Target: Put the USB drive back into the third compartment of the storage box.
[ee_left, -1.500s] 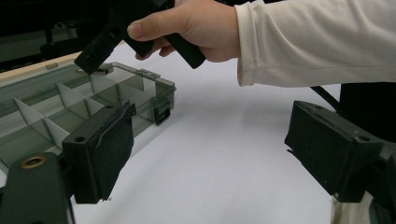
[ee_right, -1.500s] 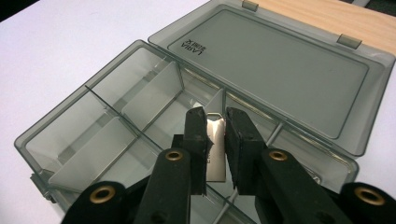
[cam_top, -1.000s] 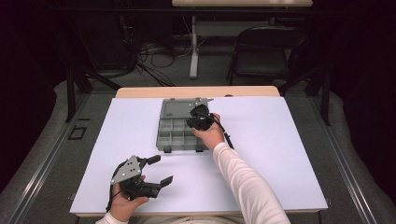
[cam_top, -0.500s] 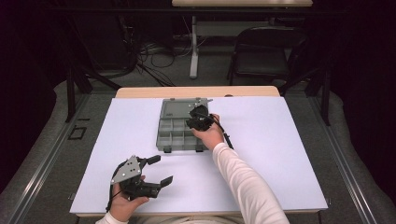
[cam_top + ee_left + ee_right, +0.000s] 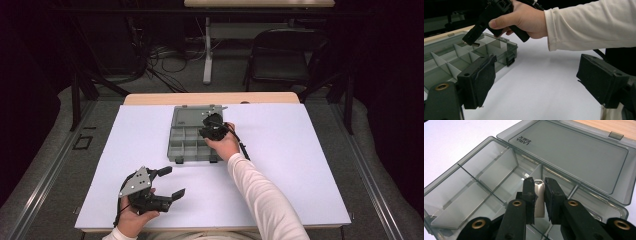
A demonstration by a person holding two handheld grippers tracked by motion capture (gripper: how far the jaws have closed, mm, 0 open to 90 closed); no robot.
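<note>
Nothing has shifted since the earlier frames: both hands sit where they were. Right hand-held gripper (image 5: 539, 192) pinches a small silver metal piece (image 5: 539, 197), likely a flash drive, upright between its pads, hanging over the compartments of the grey organizer box (image 5: 474, 182). The box's lid (image 5: 574, 152) lies flat open beyond the jaws, leaving the cells reachable from above. Judged: the piece is held by its flat sides so it can drop straight into a cell below. Left hand-held gripper (image 5: 167, 182), jaws spread and empty, rests idle on the white tabletop (image 5: 300, 165), well clear of the box.
</note>
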